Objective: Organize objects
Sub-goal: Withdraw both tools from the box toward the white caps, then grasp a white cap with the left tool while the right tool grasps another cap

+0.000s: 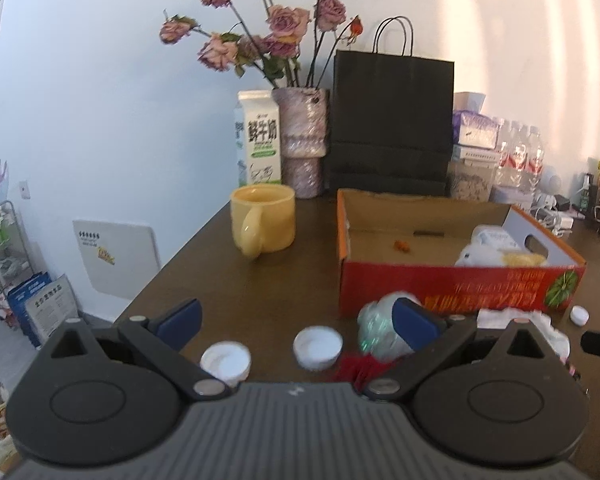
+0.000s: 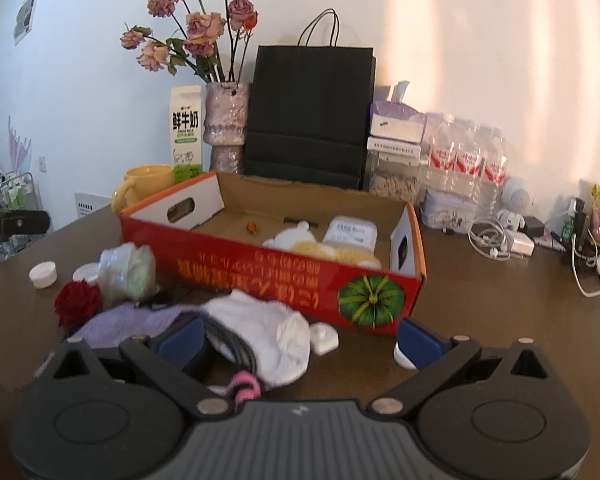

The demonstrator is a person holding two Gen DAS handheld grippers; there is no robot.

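White sock (image 2: pixel 272 336) between open right hand-held gripper (image 2: pixel 300 338) fingers

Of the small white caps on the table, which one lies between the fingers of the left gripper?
The cap with its hollow side up, centred in the open left gripper. The second cap sits by the left finger; a third lies far right.

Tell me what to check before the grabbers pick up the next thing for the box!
1. Left gripper open and holding nothing: ok.
2. Right gripper open and holding nothing: ok.
3. Room left in the red box, beside the plush toy: ok.
4. White sock lies between the right gripper's fingers, ready to grab: ok.
5. White caps in front of the left gripper, reachable: ok.
6. Whether the sock is tangled with the pink thing: cannot tell.
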